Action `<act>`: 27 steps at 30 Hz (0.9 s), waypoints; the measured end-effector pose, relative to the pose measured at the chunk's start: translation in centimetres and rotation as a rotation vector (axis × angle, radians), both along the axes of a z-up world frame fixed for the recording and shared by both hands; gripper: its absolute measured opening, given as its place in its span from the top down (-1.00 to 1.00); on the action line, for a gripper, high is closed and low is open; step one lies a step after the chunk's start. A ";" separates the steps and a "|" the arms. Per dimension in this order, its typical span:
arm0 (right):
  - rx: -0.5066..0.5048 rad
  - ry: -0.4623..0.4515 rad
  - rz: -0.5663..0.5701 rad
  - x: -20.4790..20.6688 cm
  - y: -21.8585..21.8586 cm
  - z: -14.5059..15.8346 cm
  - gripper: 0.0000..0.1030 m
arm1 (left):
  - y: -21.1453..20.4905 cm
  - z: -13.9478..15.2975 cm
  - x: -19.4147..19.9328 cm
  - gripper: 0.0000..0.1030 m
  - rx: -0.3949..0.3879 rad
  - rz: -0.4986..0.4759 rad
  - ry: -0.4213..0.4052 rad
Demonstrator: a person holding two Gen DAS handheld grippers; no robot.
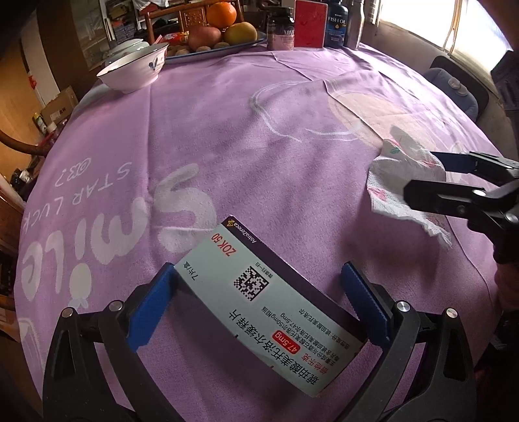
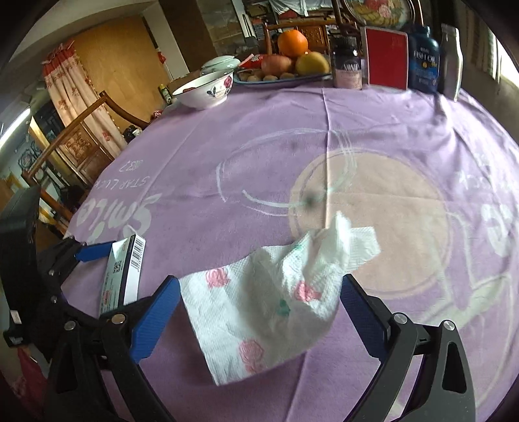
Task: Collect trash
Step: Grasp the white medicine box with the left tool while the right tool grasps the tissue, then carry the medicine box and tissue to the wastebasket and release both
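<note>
The left gripper (image 1: 259,298) is seen spread wide, its blue fingers (image 1: 152,308) set either side of a medicine box (image 1: 259,311) that lies flat on the purple tablecloth (image 1: 227,146); whether the left finger touches the box cannot be told, and a clear gap is seen at the right finger, so nothing is clamped. The right gripper (image 2: 259,311) is likewise spread, with a crumpled paper napkin (image 2: 269,302) printed with pink roses lying between its fingers, unclamped. Taking the medicine box as landmark, the napkin is found to its right on the same cloth, near but apart. Far beyond the box, at the back edge of the table, a white bowl (image 1: 134,69) is noted to the left, a tray of fruit (image 1: 220,35) just right of the bowl, then a dark jar (image 1: 280,29), a red card (image 1: 309,22), a fish oil bottle (image 1: 337,24) and a metal bottle (image 1: 355,26) in a row.
</note>
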State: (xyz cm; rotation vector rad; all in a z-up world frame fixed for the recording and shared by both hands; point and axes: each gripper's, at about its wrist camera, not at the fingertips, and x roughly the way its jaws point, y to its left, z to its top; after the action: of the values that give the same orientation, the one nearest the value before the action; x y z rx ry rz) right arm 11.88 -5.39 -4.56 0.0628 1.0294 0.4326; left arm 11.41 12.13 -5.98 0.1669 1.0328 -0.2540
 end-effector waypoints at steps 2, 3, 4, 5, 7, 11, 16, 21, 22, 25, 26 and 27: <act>-0.020 0.004 -0.004 0.3 0.2 -0.4 -0.80 | 0.0 0.0 0.0 -0.87 0.002 0.003 -0.001; -0.018 0.001 -0.001 0.3 0.2 -0.3 -0.68 | -0.1 0.0 0.0 -0.87 0.001 0.005 -0.002; -0.026 -0.010 -0.002 0.2 0.2 -0.3 -0.27 | -0.1 0.0 0.0 -0.87 0.001 0.006 -0.002; -0.051 -0.025 -0.011 0.1 0.1 -0.2 0.52 | -0.1 0.0 0.0 -0.87 0.001 0.006 -0.002; -0.006 -0.022 -0.024 -0.3 -0.8 -0.1 0.88 | -0.1 0.0 0.1 -0.87 0.001 0.006 -0.002; 0.074 -0.087 -0.079 -2.1 -3.2 1.7 0.88 | -0.1 0.0 0.1 -0.87 0.002 0.006 -0.002; 0.115 -0.160 -0.127 -4.7 -6.1 4.0 0.86 | -0.1 0.0 0.2 -0.87 -0.001 0.010 0.002; 0.121 -0.190 -0.164 -6.9 -8.8 5.1 0.79 | 0.0 0.0 0.5 -0.87 0.007 0.030 0.017; 0.124 -0.194 -0.171 -7.2 -9.2 5.1 0.79 | 0.0 0.0 0.6 -0.87 0.007 0.044 0.022; 0.132 -0.206 -0.191 -7.9 -10.5 5.2 0.79 | -0.2 0.1 0.3 -0.87 0.014 0.087 0.018; 0.136 -0.208 -0.196 -8.2 -10.9 5.3 0.79 | -0.4 0.2 0.1 -0.85 0.019 0.092 0.011; 0.139 -0.209 -0.199 -8.4 -11.2 5.3 0.79 | -0.5 0.3 -0.2 -0.74 0.025 0.098 -0.002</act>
State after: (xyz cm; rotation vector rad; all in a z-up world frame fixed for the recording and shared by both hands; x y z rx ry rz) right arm 3.45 -16.59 0.74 0.2380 0.7773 0.3213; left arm 11.22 11.59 -5.63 0.1384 1.0395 -0.1526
